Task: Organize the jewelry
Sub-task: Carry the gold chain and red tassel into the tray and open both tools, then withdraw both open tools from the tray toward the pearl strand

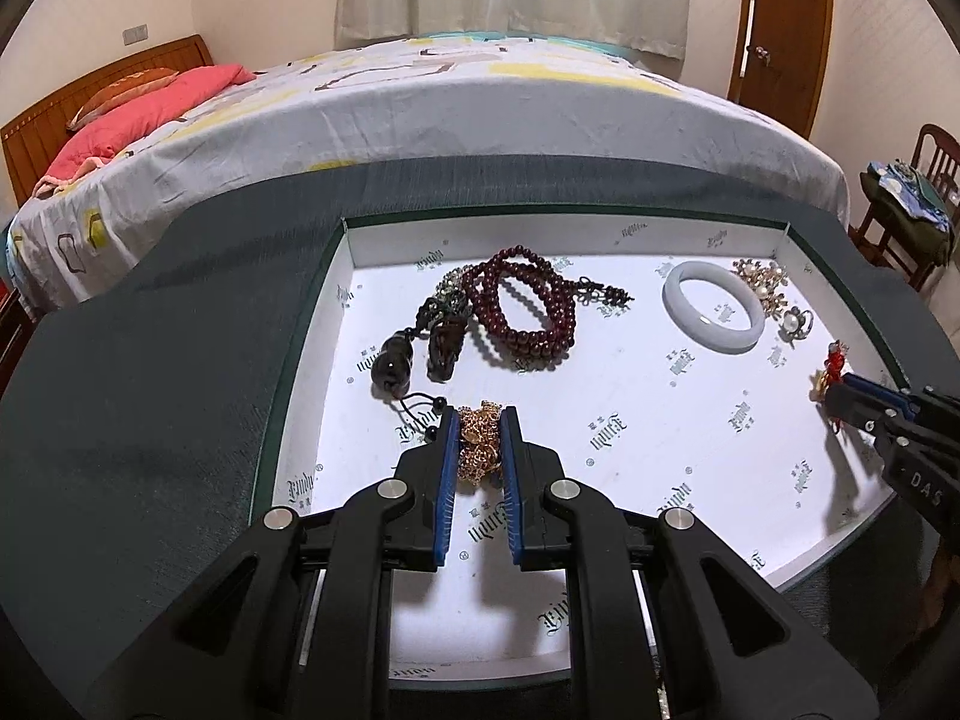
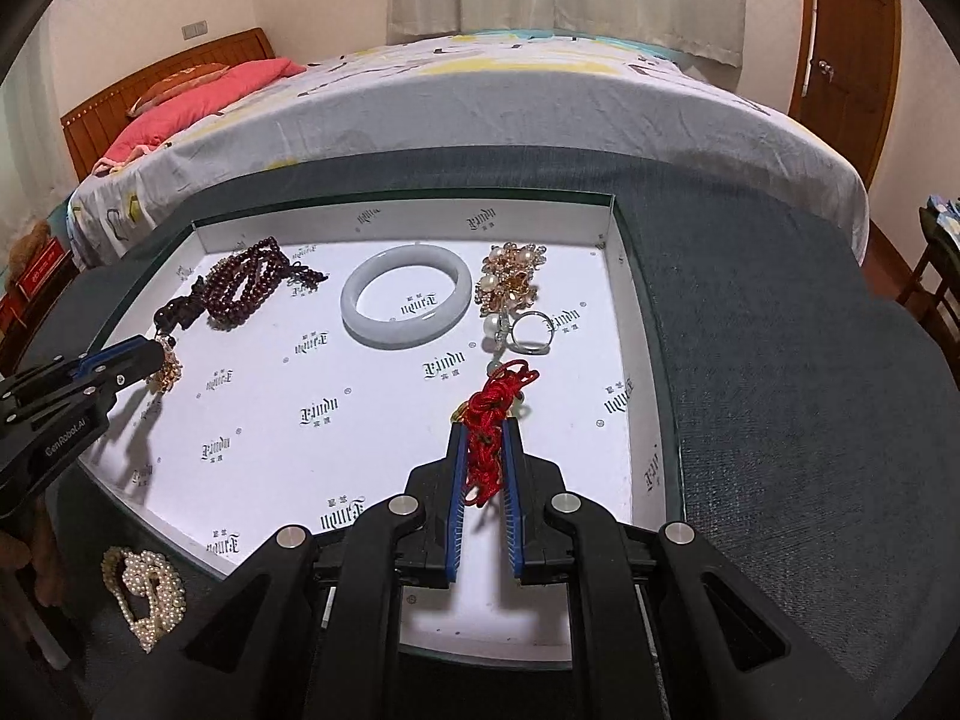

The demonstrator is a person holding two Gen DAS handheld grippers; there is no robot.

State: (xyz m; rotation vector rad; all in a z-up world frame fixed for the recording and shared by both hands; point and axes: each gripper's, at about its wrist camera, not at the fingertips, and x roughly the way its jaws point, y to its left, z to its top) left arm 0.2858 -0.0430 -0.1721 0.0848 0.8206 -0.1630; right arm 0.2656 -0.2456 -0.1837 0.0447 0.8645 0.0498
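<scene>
Most of the jewelry is already lying inside the shallow white printed-paper-lined box (image 2: 618, 276) on the dark green felt-covered worktop (image 2: 780, 372): a dark red beaded necklace (image 1: 528, 312), black carved pendants on cord (image 1: 420, 348), a pale white jade bangle (image 2: 405, 294), a gold-and-pearl brooch cluster (image 2: 510, 279) and a silver ring (image 2: 531, 330). The left gripper (image 1: 480, 441) is clamping a bunched gold chain (image 1: 479, 444) low over the box floor near its left side; the right gripper (image 2: 485, 453) is pinching a red knotted cord ornament (image 2: 495, 414) low over the right side. Both pieces look about to be set down. A white pearl strand (image 2: 144, 594) is lying outside the box on the felt, seemingly the only piece left to collect.
</scene>
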